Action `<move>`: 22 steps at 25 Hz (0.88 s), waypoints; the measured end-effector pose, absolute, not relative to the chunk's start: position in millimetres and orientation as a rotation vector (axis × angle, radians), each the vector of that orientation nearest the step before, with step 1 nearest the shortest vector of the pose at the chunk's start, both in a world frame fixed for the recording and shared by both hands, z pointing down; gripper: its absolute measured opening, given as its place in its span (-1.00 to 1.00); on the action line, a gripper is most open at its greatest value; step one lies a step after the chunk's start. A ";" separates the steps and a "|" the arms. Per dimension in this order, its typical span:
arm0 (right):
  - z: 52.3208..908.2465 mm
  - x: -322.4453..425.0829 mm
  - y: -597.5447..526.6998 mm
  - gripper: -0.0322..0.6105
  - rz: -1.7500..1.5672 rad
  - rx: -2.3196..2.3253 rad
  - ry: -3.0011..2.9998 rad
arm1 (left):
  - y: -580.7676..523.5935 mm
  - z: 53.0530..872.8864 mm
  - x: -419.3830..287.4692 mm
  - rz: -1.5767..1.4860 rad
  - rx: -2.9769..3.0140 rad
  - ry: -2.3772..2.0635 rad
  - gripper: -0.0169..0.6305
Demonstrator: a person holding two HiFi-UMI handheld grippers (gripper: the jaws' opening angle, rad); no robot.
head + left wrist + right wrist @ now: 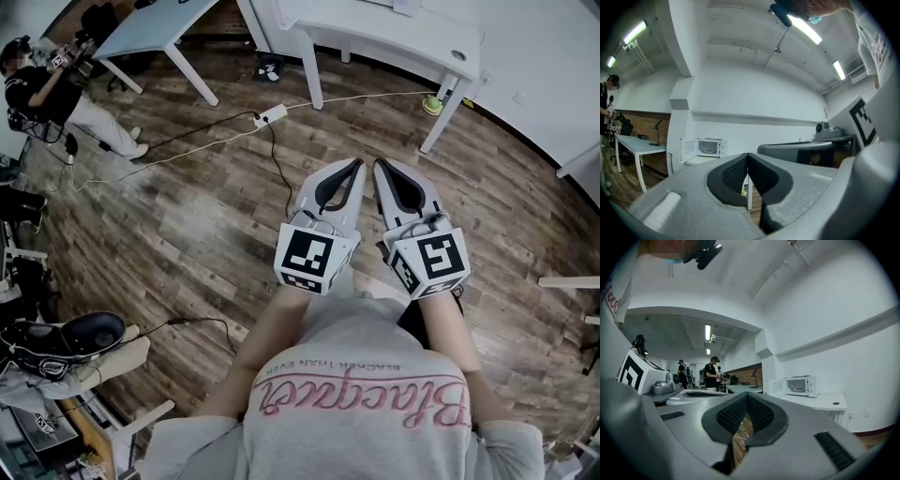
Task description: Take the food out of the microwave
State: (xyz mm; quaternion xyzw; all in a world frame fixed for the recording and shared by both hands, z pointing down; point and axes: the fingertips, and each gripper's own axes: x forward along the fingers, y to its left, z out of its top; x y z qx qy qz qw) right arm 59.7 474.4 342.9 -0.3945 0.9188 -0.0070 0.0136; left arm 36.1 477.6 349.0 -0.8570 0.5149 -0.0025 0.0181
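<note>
Well ahead of left gripper (747, 156), right gripper (747, 396), both closed, food (708, 151) inside microwave (723, 147)

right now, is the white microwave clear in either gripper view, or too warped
Left gripper view: white box microwave small but sharp, interior lit, ceiling strip light glaring. Right gripper view: same microwave sharp, straight lines bowed by wide lens. Head view: microwave not shown.
</note>
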 end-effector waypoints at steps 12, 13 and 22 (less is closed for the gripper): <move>347.9 30.0 366.2 -0.87 -0.035 -1.290 2.911 | 370.4 354.9 8.1 -0.001 -2.745 1.569 -0.93; 349.8 25.7 358.4 -0.87 -0.041 -1.296 2.915 | 361.3 355.2 3.4 0.003 -2.748 1.570 -0.93; 343.7 -10.4 292.1 -0.87 -0.071 -1.359 2.857 | 289.7 347.1 -36.0 -0.002 -2.763 1.535 -0.93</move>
